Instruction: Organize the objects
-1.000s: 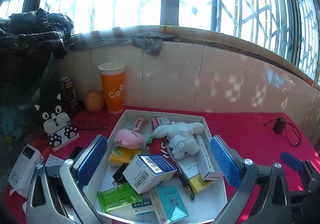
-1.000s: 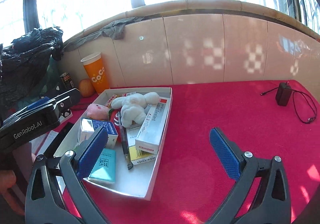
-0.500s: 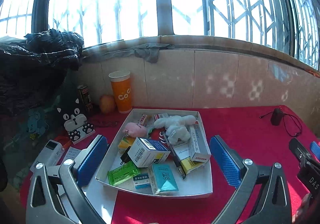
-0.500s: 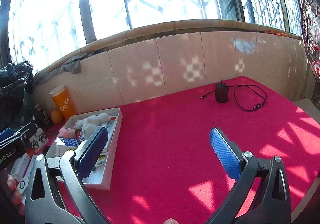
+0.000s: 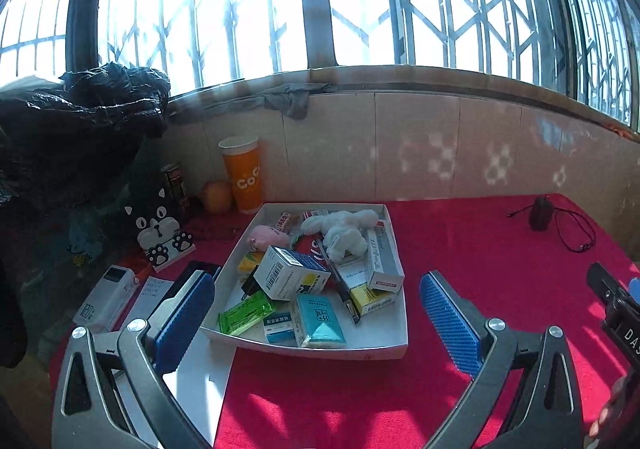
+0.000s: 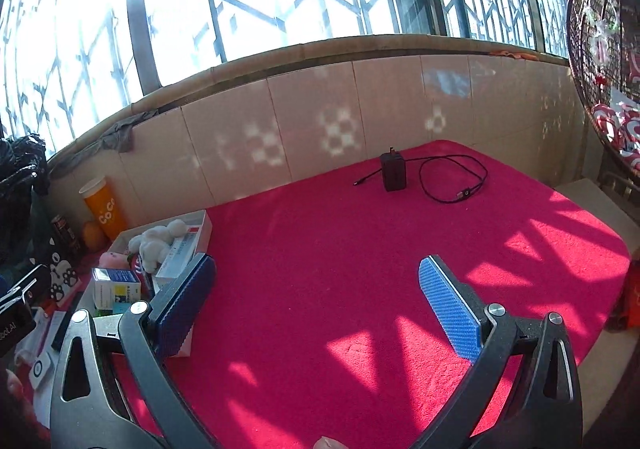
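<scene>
Nearest, left gripper (image 5: 316, 313): spread wide, nothing held, hanging just short of the near rim of the white tray (image 5: 320, 347). Straight ahead between the blue pads, inside the tray, a teal packet (image 5: 320, 319) and a green packet (image 5: 244, 313) at the front; behind them a white barcode box (image 5: 290, 276) and a black pen (image 5: 340, 281), long axis running away from the fingers. Further back, a white plush (image 5: 344, 231). Right gripper (image 6: 316, 313): also wide open and empty, over bare red cloth (image 6: 360, 249), tray off to its left, so less well placed than the left. Far off, a black charger (image 6: 394, 171). Hidden: items under the plush; small labels unreadable.
</scene>
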`<state>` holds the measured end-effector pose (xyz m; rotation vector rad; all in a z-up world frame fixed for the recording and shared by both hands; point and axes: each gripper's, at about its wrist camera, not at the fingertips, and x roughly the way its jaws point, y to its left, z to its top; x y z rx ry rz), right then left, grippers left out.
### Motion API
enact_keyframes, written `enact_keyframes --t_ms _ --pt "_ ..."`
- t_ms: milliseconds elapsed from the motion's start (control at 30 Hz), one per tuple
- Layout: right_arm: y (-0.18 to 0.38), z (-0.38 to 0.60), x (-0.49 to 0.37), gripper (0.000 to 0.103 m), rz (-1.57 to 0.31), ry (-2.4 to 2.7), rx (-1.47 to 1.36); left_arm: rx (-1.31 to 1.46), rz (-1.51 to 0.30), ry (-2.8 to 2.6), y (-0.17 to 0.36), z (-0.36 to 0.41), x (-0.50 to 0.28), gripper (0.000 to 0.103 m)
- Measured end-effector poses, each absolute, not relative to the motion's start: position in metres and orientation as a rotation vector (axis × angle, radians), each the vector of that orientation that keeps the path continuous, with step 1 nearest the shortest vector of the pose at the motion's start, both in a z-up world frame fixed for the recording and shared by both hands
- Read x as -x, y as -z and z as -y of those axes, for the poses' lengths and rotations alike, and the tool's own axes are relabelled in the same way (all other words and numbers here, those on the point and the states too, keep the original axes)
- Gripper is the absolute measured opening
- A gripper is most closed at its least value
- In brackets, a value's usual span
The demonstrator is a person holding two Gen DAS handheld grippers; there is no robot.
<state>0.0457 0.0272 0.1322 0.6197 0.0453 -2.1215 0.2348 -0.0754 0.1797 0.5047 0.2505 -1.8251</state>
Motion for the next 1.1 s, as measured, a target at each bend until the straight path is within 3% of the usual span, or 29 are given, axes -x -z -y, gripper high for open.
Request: enact_keyframes --t_ms 1100 --pt "-0.131 -0.054 -0.060 0.103 -0.026 2.111 -0.567 -0.512 -0.247 1.789 -0.178 0.054 -0.240 0.103"
